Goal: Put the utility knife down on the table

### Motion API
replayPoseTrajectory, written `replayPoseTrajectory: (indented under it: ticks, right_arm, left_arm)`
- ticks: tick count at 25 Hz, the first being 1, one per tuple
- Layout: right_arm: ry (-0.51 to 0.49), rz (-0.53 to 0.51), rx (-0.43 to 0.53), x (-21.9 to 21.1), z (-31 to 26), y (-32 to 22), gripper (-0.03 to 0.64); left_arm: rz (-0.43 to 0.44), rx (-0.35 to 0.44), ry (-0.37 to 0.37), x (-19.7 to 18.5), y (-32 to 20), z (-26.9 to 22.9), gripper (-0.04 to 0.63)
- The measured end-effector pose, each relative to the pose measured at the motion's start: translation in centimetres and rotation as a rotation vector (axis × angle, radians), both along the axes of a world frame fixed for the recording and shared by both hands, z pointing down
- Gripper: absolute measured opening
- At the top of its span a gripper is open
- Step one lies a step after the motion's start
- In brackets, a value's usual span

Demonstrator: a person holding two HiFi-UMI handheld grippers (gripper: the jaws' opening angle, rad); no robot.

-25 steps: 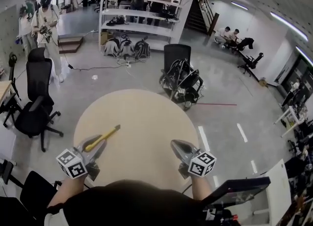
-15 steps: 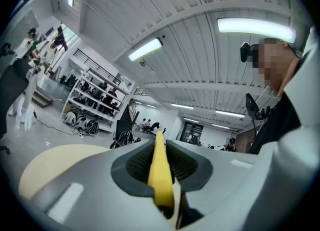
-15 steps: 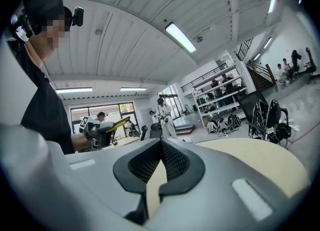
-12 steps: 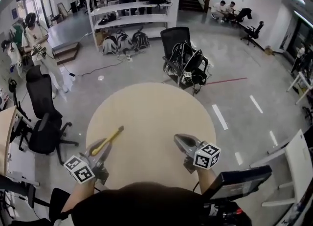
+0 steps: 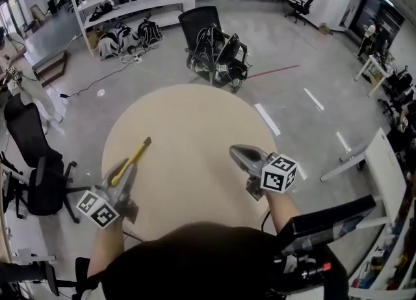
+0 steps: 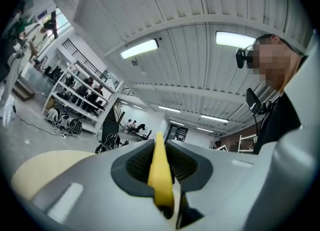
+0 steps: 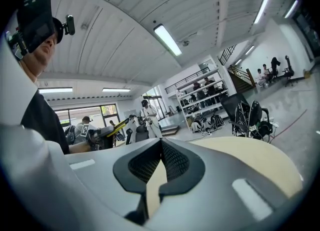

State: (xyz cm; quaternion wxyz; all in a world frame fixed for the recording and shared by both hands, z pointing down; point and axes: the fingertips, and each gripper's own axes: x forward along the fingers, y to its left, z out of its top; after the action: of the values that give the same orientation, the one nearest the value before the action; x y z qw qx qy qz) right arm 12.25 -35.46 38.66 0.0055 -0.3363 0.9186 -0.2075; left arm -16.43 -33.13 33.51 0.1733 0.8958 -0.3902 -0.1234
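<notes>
Utility knife (image 5: 130, 161) has travelled sideways with the left gripper (image 5: 125, 174), still pinched in its jaws, seemingly above the table (image 5: 195, 130); right gripper (image 5: 235, 152) closed, empty; release still pending

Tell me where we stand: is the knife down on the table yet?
Not yet. Done: the knife is over the left side of the table. In hand: the left gripper is shut on it, with the yellow body sticking out past the jaws. Left: lower it onto the tabletop, open the jaws and back away. The right gripper is shut and empty.
</notes>
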Motion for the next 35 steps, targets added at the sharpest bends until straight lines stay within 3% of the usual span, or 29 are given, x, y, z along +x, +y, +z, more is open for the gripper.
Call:
replayPoseTrajectory:
  ticks: [9, 20, 35]
  right_arm:
    - [0.017, -0.038, 0.009, 0.5, 0.6, -5.4, 0.014]
    - [0.016, -0.057, -0.002, -0.5, 3.9, -13.0, 0.014]
    - [0.039, -0.072, 0.01, -2.3, 9.6, -29.0, 0.014]
  left_arm:
    - [0.012, -0.052, -0.005, 2.1, -4.3, 1.1, 0.066]
    - [0.008, -0.093, -0.062, 1.3, -12.5, 4.1, 0.066]
    - [-0.003, -0.159, -0.121, -1.0, -30.2, 12.4, 0.066]
